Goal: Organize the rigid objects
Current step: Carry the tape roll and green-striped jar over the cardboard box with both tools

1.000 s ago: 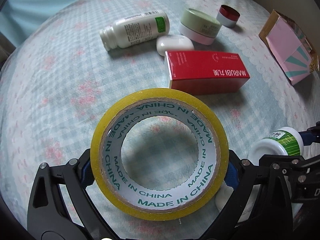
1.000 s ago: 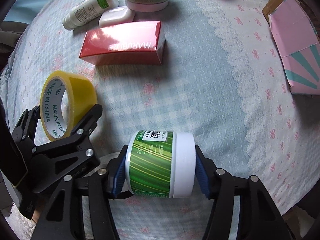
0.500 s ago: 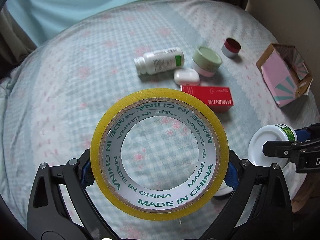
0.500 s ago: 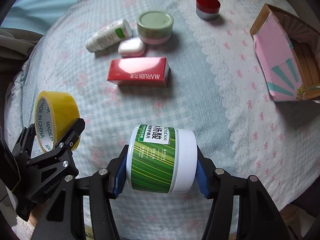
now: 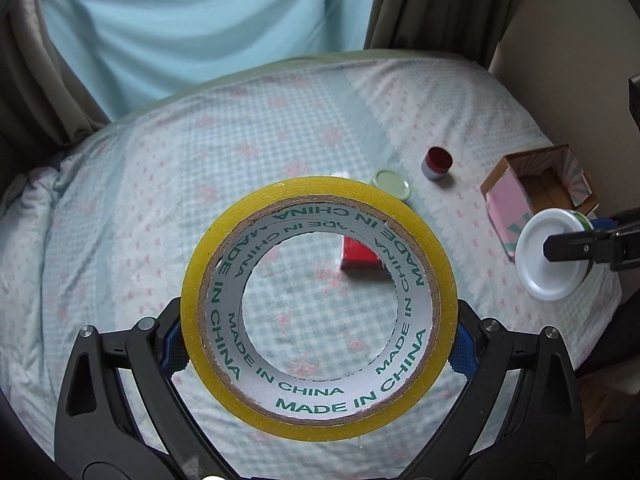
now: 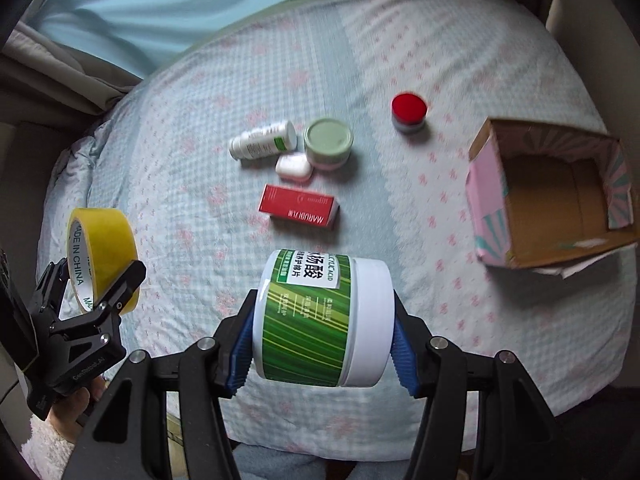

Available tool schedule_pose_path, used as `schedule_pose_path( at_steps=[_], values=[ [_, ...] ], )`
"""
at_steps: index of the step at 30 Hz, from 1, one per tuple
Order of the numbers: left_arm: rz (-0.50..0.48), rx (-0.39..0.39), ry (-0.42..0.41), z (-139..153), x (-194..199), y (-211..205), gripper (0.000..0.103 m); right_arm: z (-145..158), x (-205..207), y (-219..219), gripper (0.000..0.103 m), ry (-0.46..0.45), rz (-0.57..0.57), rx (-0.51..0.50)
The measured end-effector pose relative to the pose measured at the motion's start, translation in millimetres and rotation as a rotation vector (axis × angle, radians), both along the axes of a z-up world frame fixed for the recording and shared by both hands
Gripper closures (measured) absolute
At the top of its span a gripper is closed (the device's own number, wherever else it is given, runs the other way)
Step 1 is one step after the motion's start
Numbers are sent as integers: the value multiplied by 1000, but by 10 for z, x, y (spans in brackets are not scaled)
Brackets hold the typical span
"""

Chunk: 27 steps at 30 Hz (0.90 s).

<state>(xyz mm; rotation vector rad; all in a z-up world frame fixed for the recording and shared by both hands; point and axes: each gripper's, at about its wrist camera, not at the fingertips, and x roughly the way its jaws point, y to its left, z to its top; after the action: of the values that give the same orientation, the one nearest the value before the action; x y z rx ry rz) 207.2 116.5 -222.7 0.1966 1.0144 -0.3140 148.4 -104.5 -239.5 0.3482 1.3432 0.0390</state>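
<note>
Now that both grippers have risen well above the bed (image 6: pixel 500 80), the left gripper (image 5: pixel 318 344) is clamping the yellow tape roll (image 5: pixel 318 308) and the right gripper (image 6: pixel 322 338) the green-labelled jar (image 6: pixel 324 318), heading, I'd guess, for the open pink box (image 6: pixel 552 196) at the bed's right edge.

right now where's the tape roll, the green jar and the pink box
tape roll (image 5: pixel 320 196), left wrist view, top of its yellow outer band
green jar (image 6: pixel 304 320), right wrist view, middle of its striped green label
pink box (image 6: pixel 486 196), right wrist view, its pink outer side wall

bed (image 5: pixel 120 240): checked floral quilt; curtains (image 5: pixel 192 20): pale blue, backlit; wall (image 5: pixel 568 60): beige, right
</note>
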Motion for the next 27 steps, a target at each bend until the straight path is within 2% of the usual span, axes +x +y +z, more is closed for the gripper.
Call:
schedule_pose_path(
  at_steps=[8,15,22,27],
  values=[
    [113,-19,-28,351,-336,-693,6,301,-129,-817,49,-51,126,54],
    [214,-57,-11,475,-467,-1632,6,305,-136,-1784,49,-61,235,30],
    [186,-70,32,294,-368,-2692,6,126,-140,-2854,49,-36,215,-26],
    [112,-38,91,-63,-156,-3453,6,-176,-176,-3450,49,-12,167,-65]
  ],
)
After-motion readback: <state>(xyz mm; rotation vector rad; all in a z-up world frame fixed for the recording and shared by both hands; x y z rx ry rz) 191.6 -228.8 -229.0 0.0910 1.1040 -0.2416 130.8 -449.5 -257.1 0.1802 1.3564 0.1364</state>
